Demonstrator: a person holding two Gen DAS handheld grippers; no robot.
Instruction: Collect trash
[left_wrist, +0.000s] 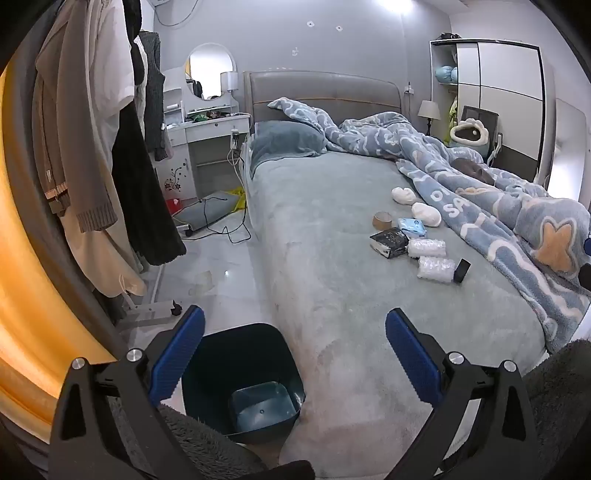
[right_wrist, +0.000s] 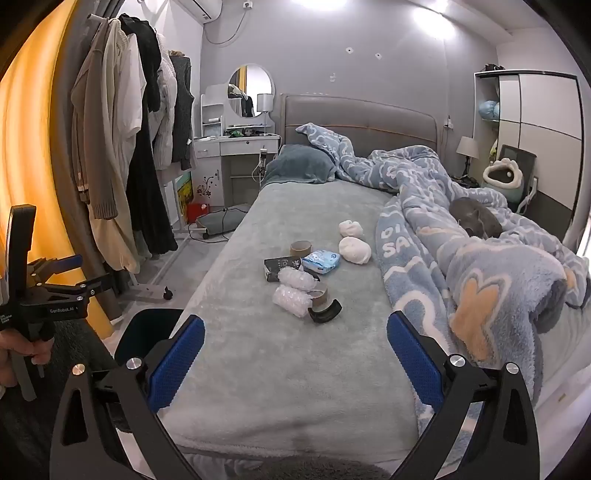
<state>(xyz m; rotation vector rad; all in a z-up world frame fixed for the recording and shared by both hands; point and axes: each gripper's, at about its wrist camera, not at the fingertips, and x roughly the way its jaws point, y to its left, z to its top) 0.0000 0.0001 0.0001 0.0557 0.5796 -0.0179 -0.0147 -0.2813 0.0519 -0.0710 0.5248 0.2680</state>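
Trash lies in a cluster on the grey bed (right_wrist: 258, 369): two white crumpled balls (right_wrist: 354, 250), a cardboard tape ring (right_wrist: 300, 248), a blue tissue pack (right_wrist: 320, 261), a black box (right_wrist: 279, 268), two bubble-wrap rolls (right_wrist: 291, 300) and a curved black piece (right_wrist: 325, 313). My right gripper (right_wrist: 295, 317) is open over the bed, just short of the cluster, holding nothing. My left gripper (left_wrist: 294, 315) is open and empty above a dark teal bin (left_wrist: 236, 328) at the bed's foot corner. The same cluster (left_wrist: 413, 240) lies ahead to its right.
A grey cat (right_wrist: 476, 221) lies on the rumpled blue duvet (right_wrist: 480, 288) along the bed's right side. A rack of hanging clothes (right_wrist: 122, 166) stands on the left, with cables and a grey pad (left_wrist: 210, 210) on the floor. A hand (right_wrist: 22, 350) grips the left tool.
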